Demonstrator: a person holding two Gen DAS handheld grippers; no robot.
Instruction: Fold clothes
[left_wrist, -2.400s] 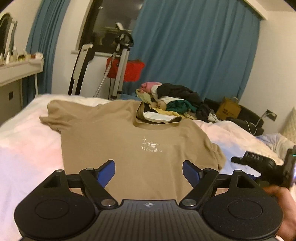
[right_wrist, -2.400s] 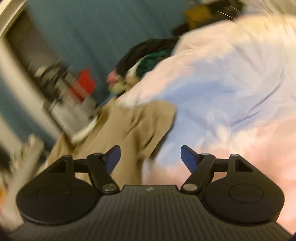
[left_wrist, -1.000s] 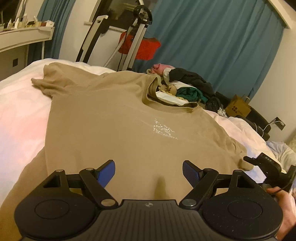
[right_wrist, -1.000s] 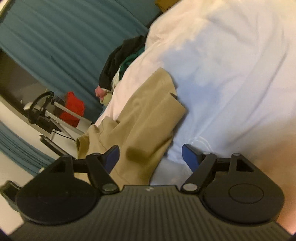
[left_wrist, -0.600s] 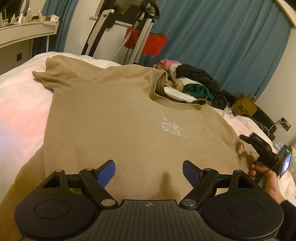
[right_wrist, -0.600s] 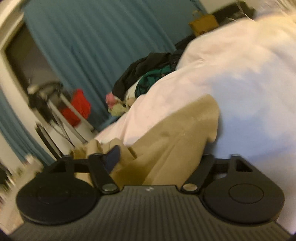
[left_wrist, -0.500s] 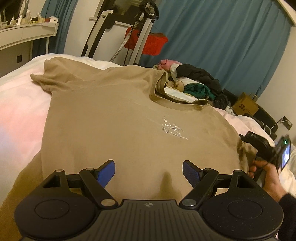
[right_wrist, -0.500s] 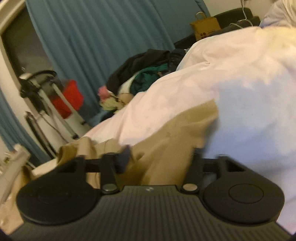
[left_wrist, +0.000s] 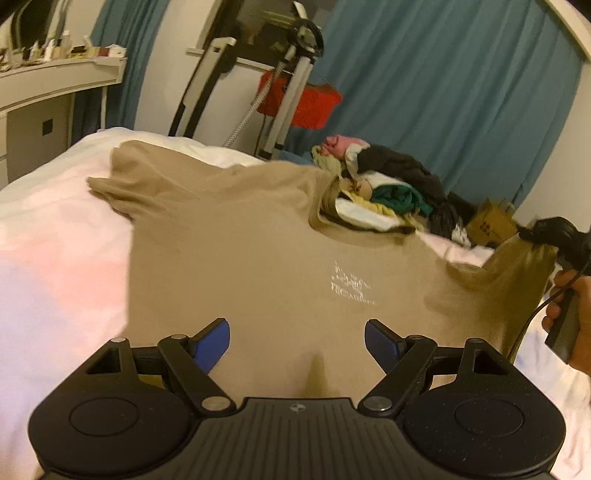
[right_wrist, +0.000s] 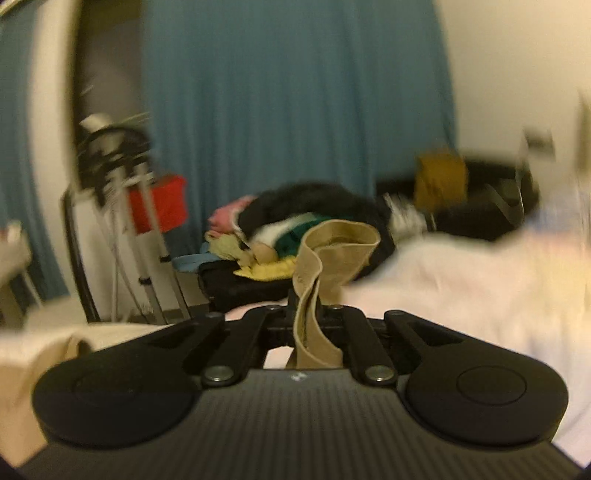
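A tan cotton T-shirt (left_wrist: 240, 258) is spread face-up on the white bed (left_wrist: 55, 236); its sleeve (right_wrist: 332, 251) is pinched in the closed right gripper (right_wrist: 310, 306) and lifted, presumably for folding inward, while the left gripper (left_wrist: 297, 332) is held wide open above the hem.

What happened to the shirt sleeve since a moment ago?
The right gripper closed its fingers on the tan T-shirt's right sleeve and lifted it off the white bed, bunching the cloth near that shoulder. The left gripper stayed open above the hem, and the clothes pile did not move.
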